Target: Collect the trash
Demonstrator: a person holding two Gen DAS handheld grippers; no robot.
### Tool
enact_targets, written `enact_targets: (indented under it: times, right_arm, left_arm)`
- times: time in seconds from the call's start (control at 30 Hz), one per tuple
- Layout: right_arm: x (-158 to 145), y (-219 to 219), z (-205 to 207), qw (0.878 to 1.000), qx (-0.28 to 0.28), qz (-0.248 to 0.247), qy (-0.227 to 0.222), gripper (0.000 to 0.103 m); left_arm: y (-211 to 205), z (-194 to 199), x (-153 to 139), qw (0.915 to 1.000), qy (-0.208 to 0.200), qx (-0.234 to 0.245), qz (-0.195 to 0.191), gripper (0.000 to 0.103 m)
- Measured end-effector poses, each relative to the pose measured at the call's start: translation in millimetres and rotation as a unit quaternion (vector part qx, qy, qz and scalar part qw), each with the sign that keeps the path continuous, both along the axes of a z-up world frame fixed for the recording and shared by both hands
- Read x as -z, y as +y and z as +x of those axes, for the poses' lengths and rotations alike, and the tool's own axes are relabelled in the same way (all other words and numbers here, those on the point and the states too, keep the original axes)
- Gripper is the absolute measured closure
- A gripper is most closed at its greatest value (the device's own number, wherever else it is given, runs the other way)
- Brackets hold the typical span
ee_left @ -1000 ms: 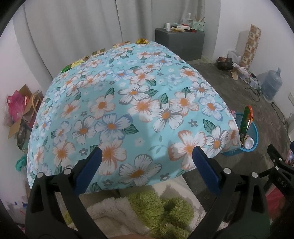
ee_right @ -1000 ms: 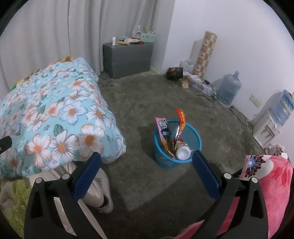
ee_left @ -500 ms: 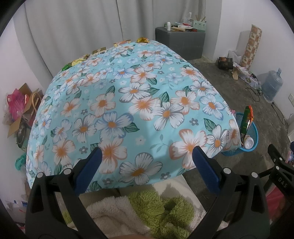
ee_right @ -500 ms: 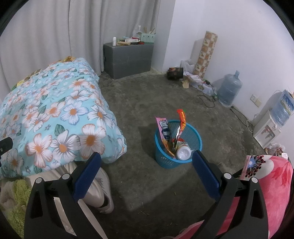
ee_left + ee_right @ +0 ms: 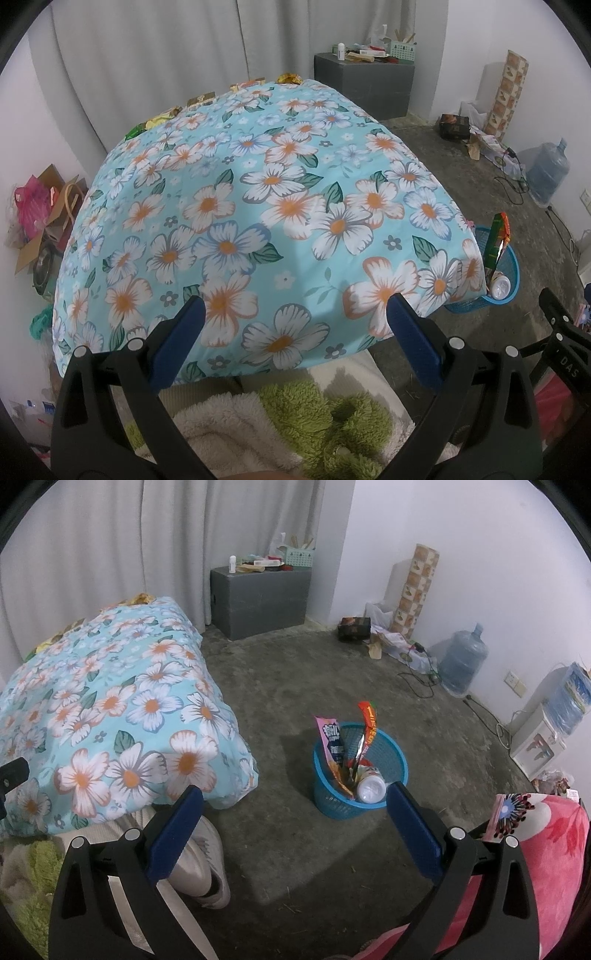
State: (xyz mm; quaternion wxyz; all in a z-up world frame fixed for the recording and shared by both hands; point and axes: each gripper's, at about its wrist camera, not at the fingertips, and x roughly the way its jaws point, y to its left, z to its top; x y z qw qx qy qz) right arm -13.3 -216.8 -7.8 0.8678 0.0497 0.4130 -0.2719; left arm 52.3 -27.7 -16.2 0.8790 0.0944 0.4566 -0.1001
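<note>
Here the left gripper (image 5: 295, 306) and right gripper (image 5: 295, 797) are both seen spread wide, nothing held. The blue basket (image 5: 511, 258) is half hidden by the floral quilt (image 5: 258, 221) in the left view; wrappers (image 5: 162, 120) at its far edge are barely made out.

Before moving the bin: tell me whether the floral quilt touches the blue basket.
Apart. The right wrist view shows bare floor between the floral quilt and the blue basket.

Grey concrete floor (image 5: 295, 686), white curtains (image 5: 110, 542), floral bed (image 5: 258, 206) (grey cabinet (image 5: 258, 598) behind).
</note>
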Motion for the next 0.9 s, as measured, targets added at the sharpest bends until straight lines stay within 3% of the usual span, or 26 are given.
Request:
enact_targets:
  times: [0.9]
  right_arm:
    - [-0.1, 0.7, -0.8, 1.000, 0.000, -0.001, -0.001, 0.007]
  left_arm:
    - [1.4, 1.3, 0.0, 1.0000, 0.000, 0.001, 0.000, 0.009]
